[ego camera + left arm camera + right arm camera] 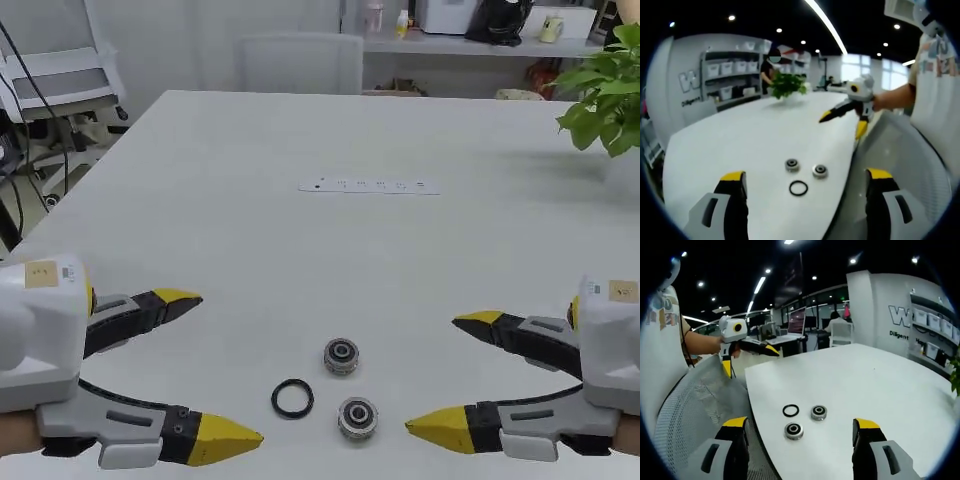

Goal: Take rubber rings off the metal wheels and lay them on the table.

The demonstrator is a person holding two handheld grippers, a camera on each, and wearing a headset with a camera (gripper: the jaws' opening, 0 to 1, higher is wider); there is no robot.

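You hold the left gripper [215, 366] at the lower left of the head view. Its two yellow-tipped jaws are spread wide, with nothing between them. The right gripper [440, 372] mirrors it at the lower right, its jaws also wide apart and holding nothing. Both hover over the near edge of a white table [300, 150], their tips pointing inward toward each other.

Between the two grippers, three small things lie on the tabletop, none touching another. A black rubber ring [292, 398] lies flat and loose on the table. Just to its right is the nearer metal wheel [357, 418], lying on its side, silver with a dark centre. The farther metal wheel [341, 356] lies just beyond them, also on its side. They are too small to tell whether a rubber ring is on either wheel.

Farther up the table, well apart from the wheels, lies a thin white paper strip [368, 185] with small dark marks. A green plant [605, 100] stands at the right edge, and a pale chair [300, 62] sits at the far end.
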